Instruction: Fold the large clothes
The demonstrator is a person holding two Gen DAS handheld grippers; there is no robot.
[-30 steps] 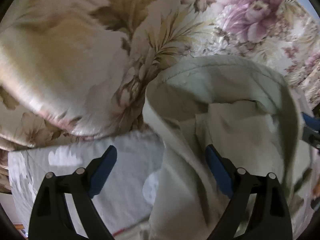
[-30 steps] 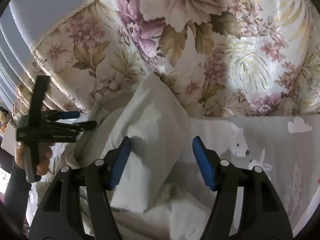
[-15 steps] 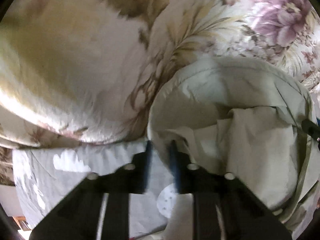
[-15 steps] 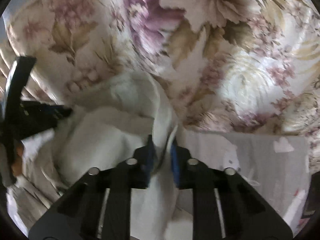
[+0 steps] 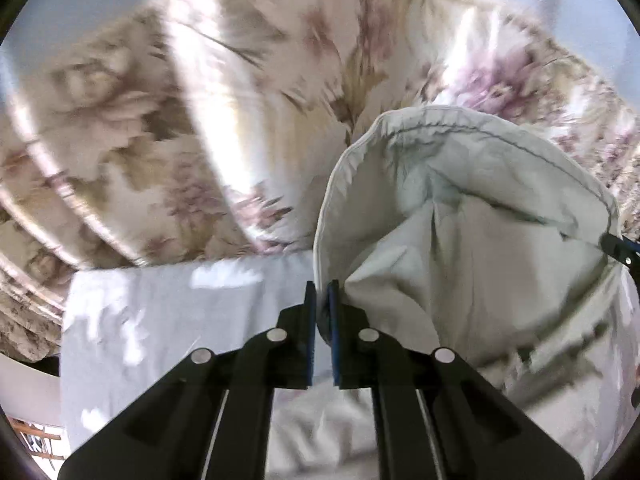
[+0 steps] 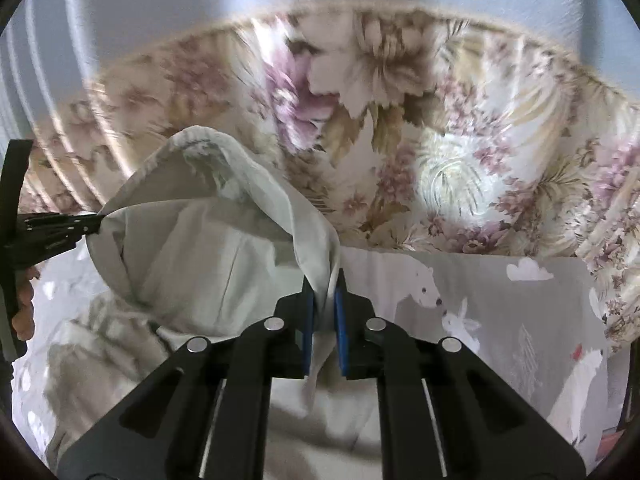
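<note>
Both the left gripper (image 5: 322, 300) and the right gripper (image 6: 324, 298) are pinching the hemmed edge of the pale grey-green cotton garment (image 5: 460, 220), fingers having just closed on it. They are holding it taut above the grey animal-print bedsheet (image 6: 500, 300), likely to square it for folding.

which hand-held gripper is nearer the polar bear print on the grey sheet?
Right. The right hand-held gripper, shut on the pale garment, sits just beside the polar bear. The left hand-held gripper grips the garment's far edge, away from the bear.
</note>
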